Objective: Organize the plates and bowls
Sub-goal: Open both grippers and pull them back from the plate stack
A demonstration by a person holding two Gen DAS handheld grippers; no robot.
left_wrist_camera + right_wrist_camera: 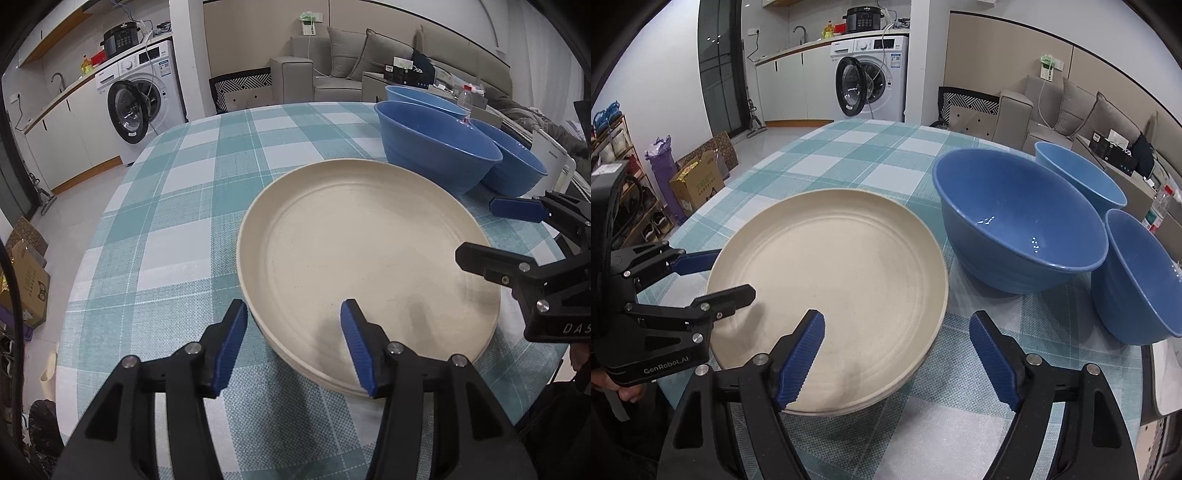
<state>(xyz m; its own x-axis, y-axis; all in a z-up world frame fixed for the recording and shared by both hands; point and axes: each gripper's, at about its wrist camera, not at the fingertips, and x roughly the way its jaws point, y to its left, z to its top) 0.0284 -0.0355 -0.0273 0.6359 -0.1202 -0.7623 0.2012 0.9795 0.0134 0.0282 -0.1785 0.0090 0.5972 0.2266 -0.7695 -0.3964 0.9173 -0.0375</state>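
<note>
Plates: a stack of cream plates (369, 258), at least 2 by the rims showing at the near edge, lies flat and face up on the worktop (184, 206), which carries a teal and white check cloth.
Plate axis: round, so no long axis; the open face points straight up and the rim sits level.
Bowls: 3 blue bowls stand upright, mouths up, past the plates on the right-hand part of the worktop.
Nearest bowl: the large bowl (1019, 225) sits just beside the plate stack; I cannot tell whether they touch.
Other bowls: a second bowl (1141, 280) is pressed against the large one on its right, and a third bowl (1078, 173) stands behind both.
Left tongs: the left tongs (293, 347) are released, the blue pads straddling the left rim of the plate stack, 1 pad outside over the cloth and 1 over the plate's floor, neither pressing on it.
Right tongs: the right tongs (897, 362) are released and spread wide across the right rim of the stack, 1 pad over the plate and 1 over the cloth, no contact with the rim visible.
Person: fingers (626, 393) show on the handle of the left tongs.
Background: a washing machine (871, 85) and a grey sofa (369, 55) stand beyond the worktop.
</note>
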